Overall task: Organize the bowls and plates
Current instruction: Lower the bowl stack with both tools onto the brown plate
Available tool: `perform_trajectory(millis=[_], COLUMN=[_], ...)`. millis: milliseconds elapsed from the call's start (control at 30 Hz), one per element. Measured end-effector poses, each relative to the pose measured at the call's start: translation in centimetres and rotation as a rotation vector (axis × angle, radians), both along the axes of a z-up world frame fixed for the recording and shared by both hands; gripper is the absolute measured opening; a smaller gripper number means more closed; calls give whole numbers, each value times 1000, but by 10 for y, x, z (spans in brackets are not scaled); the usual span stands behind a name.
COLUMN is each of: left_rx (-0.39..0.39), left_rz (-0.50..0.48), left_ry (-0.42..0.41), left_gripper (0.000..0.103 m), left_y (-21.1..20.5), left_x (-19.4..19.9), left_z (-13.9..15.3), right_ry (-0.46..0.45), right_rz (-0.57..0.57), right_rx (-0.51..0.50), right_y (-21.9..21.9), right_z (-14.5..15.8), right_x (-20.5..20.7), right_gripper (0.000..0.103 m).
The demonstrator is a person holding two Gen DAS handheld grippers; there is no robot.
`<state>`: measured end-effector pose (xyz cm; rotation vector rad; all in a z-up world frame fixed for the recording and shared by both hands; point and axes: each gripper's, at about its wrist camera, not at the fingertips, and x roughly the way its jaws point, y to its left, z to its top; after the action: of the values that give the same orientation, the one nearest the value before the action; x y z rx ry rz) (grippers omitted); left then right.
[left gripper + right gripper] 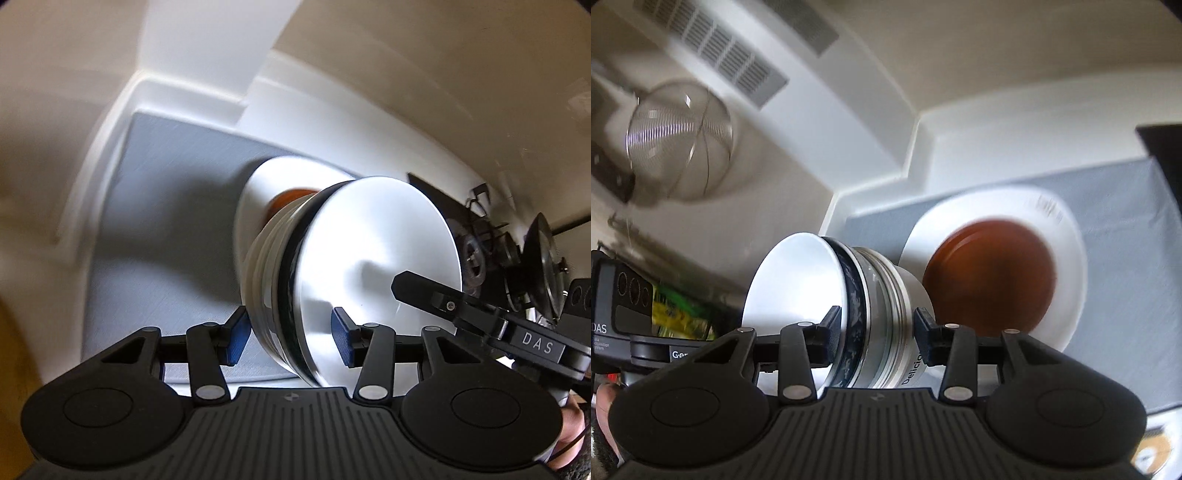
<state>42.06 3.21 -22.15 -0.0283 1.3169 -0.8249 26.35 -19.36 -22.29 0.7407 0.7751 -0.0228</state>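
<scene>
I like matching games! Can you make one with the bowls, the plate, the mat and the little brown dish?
Things:
1. bowl stack
2. brown dish
3. white plate
4. mat

Places:
a. grey, under the plate
b. on the white plate
c. gripped from both sides by the hand-held grippers, left and right
d. under the brown dish

Pairs: 1-c, 2-b, 3-d, 4-a

One stack of about four nested bowls [871,317], one white plate [1067,258], one brown dish [990,273], one grey mat [1126,229], one mesh strainer [679,144] at ten o'clock, two grippers [873,332] [286,332].
</scene>
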Motion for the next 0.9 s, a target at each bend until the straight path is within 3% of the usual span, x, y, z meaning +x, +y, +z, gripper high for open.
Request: perform_trajectory(millis=[200,333,900], left_rx=[-31,-41,87], left_rz=[-18,-27,-56], left_ry=[-35,-38,67], left_gripper=[49,49,50], left_y=[-30,-44,-89], left_x=[17,30,52], left_z=[20,18,-60], right_ry=[-51,-75,37], right_rz=[-53,-95,-177], right_rx=[-18,12,87], right_y=[-31,-47,-67], right_z=[19,13,-75], right_x=[3,5,14], right_gripper=[46,46,46])
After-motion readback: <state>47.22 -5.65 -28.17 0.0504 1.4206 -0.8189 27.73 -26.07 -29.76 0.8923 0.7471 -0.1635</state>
